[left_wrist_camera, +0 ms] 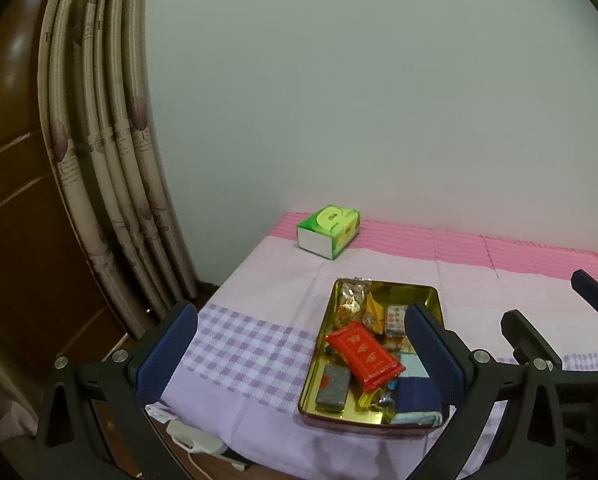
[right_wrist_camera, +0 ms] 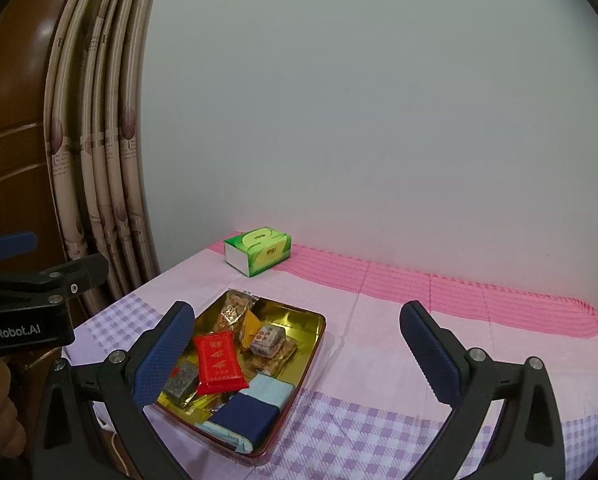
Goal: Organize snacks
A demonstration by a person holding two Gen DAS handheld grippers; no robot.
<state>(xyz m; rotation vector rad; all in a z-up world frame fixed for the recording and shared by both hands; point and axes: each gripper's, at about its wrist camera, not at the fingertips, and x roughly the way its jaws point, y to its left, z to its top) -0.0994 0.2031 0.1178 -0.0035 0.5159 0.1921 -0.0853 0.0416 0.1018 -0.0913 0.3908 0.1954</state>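
both grippers, left gripper [left_wrist_camera: 301, 350] and right gripper [right_wrist_camera: 297, 354], gape empty over the gold rectangular metal tin [right_wrist_camera: 313, 322]; red glossy foil snack packet [right_wrist_camera: 218, 362] atop the tin's pile looks light, crinkly, slippery — pinch its short ends.

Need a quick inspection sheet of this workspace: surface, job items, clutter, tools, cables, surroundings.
Surface: tablecloth, pink stripe at the wall side, lilac check nearer the cameras.
Job's things: gold tin tray holding mixed snacks; red packet on top, grey block beside it, navy packet at the near end.
Clutter: green tissue box at the far edge, apart from the tray.
Grippers: left tool open, holding nothing; right tool open, holding nothing.
Cables: white cord with plug at the near table edge.
Surroundings: curtain, wooden door, plain wall.
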